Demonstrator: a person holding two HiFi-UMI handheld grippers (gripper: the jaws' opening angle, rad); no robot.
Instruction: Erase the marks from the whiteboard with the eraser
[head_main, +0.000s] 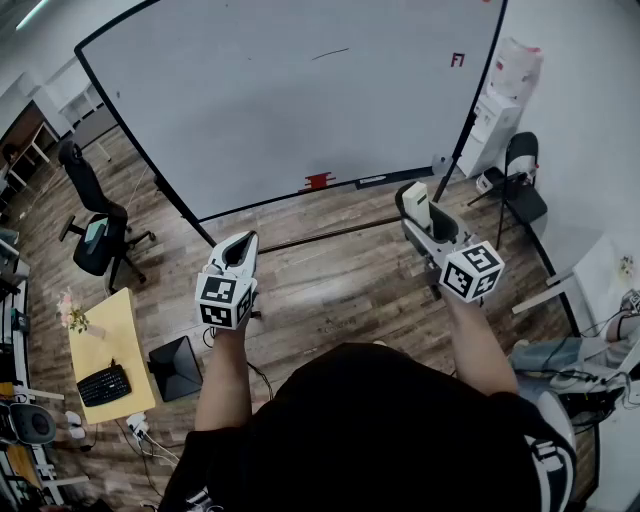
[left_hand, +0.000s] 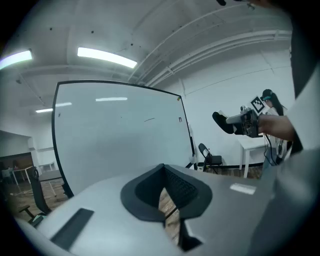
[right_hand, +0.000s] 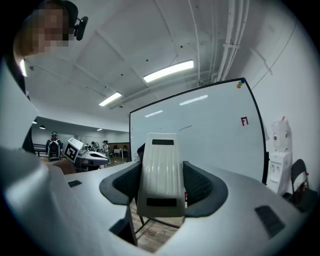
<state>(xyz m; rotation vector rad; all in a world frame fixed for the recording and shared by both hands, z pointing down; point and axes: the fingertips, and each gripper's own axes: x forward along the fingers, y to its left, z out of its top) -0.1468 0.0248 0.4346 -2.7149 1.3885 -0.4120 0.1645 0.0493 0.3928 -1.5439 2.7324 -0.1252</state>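
A large whiteboard (head_main: 290, 95) on a black frame stands ahead of me, with a thin dark stroke (head_main: 331, 53) near its top and a small red mark (head_main: 457, 60) at the upper right. The same whiteboard (left_hand: 115, 130) fills the left gripper view, and the whiteboard (right_hand: 210, 130) shows again behind the right jaws. My right gripper (head_main: 417, 205) is shut on a cream ribbed eraser (right_hand: 160, 172), held upright between the black pads; the eraser (head_main: 416, 203) also shows in the head view. My left gripper (head_main: 236, 252) is shut and holds nothing. Both grippers hang well short of the board.
A red item (head_main: 318, 181) lies on the board's lower ledge. A water dispenser (head_main: 500, 105) and a folding chair (head_main: 522, 185) stand to the right. At left are an office chair (head_main: 95, 220) and a yellow table (head_main: 100, 350) with a keyboard. The floor is wood.
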